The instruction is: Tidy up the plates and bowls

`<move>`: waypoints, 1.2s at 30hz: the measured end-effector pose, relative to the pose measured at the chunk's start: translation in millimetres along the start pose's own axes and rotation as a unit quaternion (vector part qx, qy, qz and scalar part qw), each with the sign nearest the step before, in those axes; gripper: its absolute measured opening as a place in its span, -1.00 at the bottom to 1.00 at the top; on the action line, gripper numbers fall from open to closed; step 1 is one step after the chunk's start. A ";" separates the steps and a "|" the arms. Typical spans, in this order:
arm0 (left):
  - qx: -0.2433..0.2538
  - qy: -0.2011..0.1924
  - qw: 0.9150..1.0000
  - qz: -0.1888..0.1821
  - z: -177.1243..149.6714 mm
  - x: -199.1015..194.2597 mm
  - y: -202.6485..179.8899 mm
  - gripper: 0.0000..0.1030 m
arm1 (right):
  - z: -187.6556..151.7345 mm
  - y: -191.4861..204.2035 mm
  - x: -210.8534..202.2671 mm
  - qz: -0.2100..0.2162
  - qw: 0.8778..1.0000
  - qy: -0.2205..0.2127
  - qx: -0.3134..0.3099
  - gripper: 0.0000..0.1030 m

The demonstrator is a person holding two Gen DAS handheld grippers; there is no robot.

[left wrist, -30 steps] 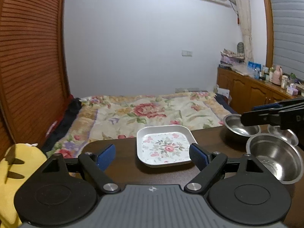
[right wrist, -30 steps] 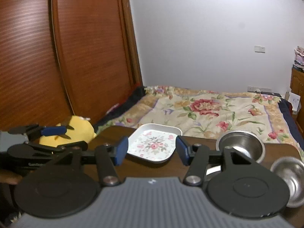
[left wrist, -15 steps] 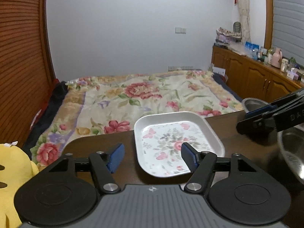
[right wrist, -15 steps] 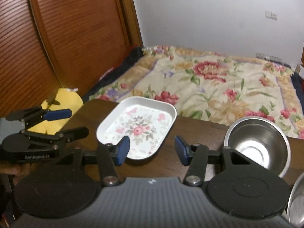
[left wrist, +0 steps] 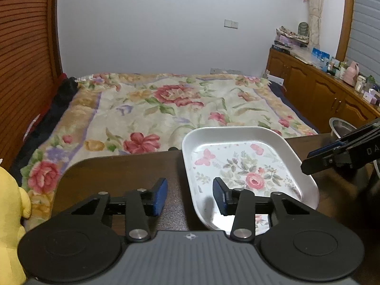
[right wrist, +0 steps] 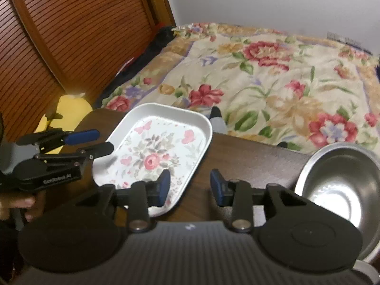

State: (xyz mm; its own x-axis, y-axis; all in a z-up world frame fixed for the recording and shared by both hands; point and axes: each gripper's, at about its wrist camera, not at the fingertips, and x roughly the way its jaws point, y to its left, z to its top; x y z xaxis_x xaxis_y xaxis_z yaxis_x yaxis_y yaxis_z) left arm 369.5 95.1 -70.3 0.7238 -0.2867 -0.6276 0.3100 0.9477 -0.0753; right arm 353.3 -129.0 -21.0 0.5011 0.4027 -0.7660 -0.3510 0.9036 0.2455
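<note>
Both grippers closer over the floral plate point(left wrist: 239, 163) than before, left gripper point(left wrist: 190, 196) straddling its left rim, jaws apart, right gripper point(right wrist: 190, 185) straddling its right rim, also agape.

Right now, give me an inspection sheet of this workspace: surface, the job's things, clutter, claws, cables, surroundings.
Surface: dark wooden table, rounded corner at its far left.
Job's things: white floral tray plate flat on the table near its far edge; steel bowl upright to its right, apart from it. More steel at the lower right frame edge, too cut off to identify.
Clutter: nothing seen on the table.
Claws: left claw open, straddling the plate's left rim, one finger over the plate, the other over the table; right claw open, straddling the plate's right rim. Neither grips anything.
Cables: nothing seen.
Surroundings: floral bedspread beyond the table, yellow plush toy at left, slatted wooden doors, cluttered sideboard at right.
</note>
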 end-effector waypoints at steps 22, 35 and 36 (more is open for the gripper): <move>-0.005 0.010 1.000 -0.013 -2.5 8.8 -0.1 -0.72 | 1.3 -3.3 21.4 0.010 1.000 0.021 0.009 -0.75; -0.006 0.011 1.000 -0.016 2.5 -20.8 -7.1 -0.76 | 4.7 -6.7 14.5 0.018 0.999 0.022 0.018 -0.78; -0.004 0.008 1.000 -0.015 3.7 -25.1 -8.7 -0.76 | 4.0 -6.2 11.8 0.021 0.999 0.020 0.017 -0.78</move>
State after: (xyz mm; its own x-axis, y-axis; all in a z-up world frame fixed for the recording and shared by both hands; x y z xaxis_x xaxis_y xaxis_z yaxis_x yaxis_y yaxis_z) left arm 350.9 93.5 -51.1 0.7044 -0.3119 -0.6376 0.3254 0.9402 -0.1004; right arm 364.5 -129.3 -29.1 0.4543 0.4340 -0.7780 -0.3428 0.8912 0.2970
